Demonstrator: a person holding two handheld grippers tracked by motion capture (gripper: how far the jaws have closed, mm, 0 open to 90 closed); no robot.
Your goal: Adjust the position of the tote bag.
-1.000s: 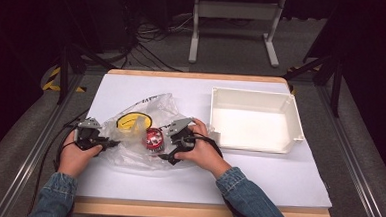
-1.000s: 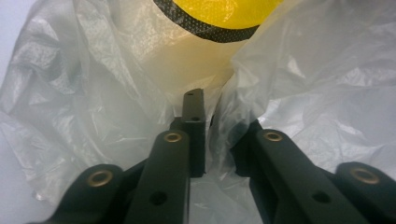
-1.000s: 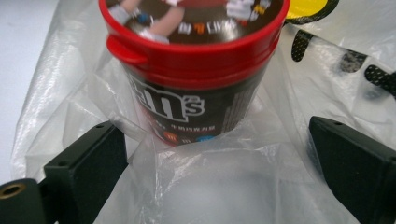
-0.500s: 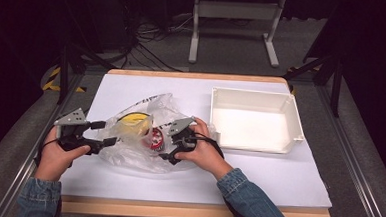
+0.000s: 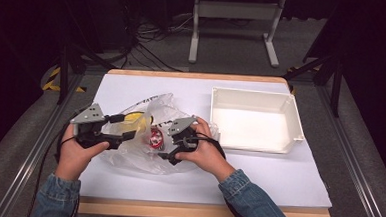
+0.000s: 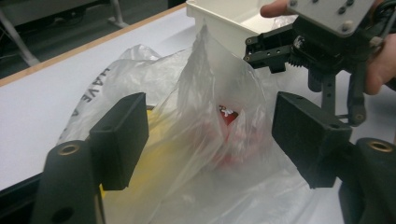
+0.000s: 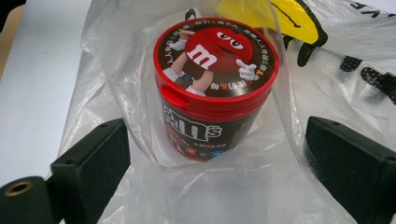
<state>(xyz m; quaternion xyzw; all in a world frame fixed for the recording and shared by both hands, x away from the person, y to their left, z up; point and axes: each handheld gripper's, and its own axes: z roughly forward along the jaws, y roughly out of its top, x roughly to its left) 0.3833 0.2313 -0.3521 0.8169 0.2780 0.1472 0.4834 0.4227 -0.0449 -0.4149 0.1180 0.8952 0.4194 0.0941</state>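
Both tongs' jaws wide around bag (image 5: 144, 136), tray (image 5: 294, 136) apart.

"m&m's" and "m" on candy tub (image 7: 215, 91), "HAVE" on plastic bag (image 6: 140, 88)

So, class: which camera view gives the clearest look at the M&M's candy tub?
The right gripper view: the M&M's tub sits close inside the clear plastic bag, red lid and logo readable. In the left gripper view it is a red blur behind the plastic; in the high view, a small red spot.
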